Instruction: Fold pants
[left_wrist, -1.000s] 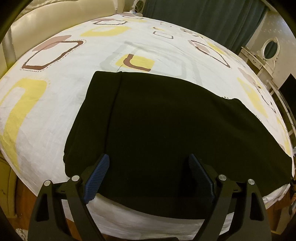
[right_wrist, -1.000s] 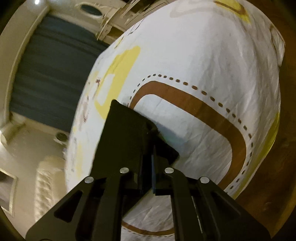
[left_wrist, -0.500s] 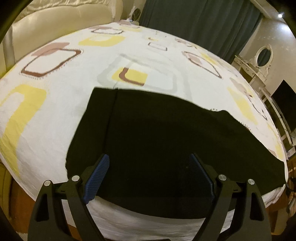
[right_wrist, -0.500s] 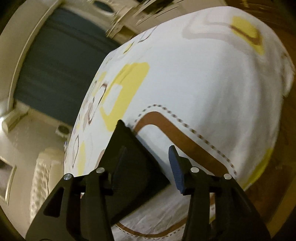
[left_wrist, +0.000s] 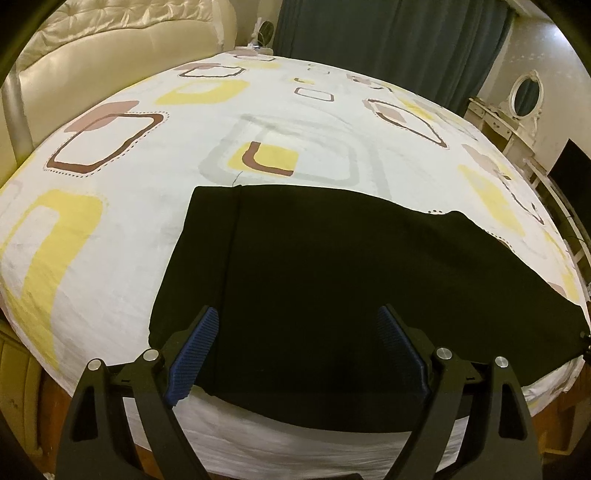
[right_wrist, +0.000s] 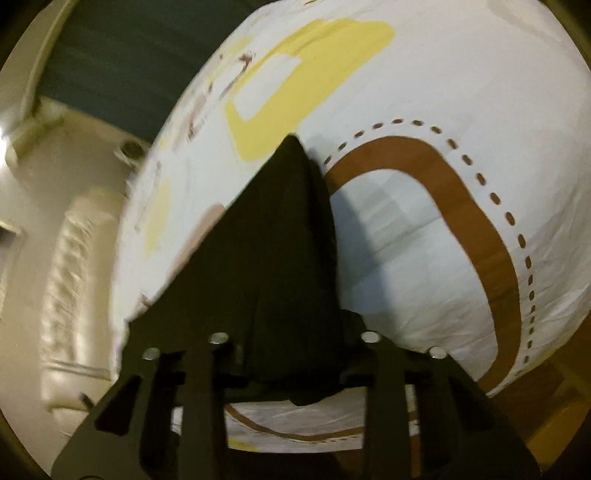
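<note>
Black pants (left_wrist: 332, 280) lie flat on the patterned bed sheet (left_wrist: 110, 229), folded lengthwise, waistband end at the left and legs running off to the right edge. My left gripper (left_wrist: 295, 332) is open and empty, its blue-padded fingers (left_wrist: 195, 347) hovering over the near edge of the pants. In the right wrist view the leg end of the pants (right_wrist: 288, 266) rises between the fingers of my right gripper (right_wrist: 295, 354). The fingers stand apart with the cloth bunched in the gap, and the pads are hidden by the fabric.
A cream tufted headboard (left_wrist: 110, 48) is at the far left, dark curtains (left_wrist: 388, 40) behind the bed. A white dresser with an oval mirror (left_wrist: 524, 96) and a dark screen (left_wrist: 569, 166) stand at the right. The wooden bed frame (left_wrist: 22, 387) shows below the near sheet edge.
The right gripper opened from shut on the leg end, then moved in over it so the cloth now lies between its fingers. The left gripper rose and drew back slightly, staying open.
</note>
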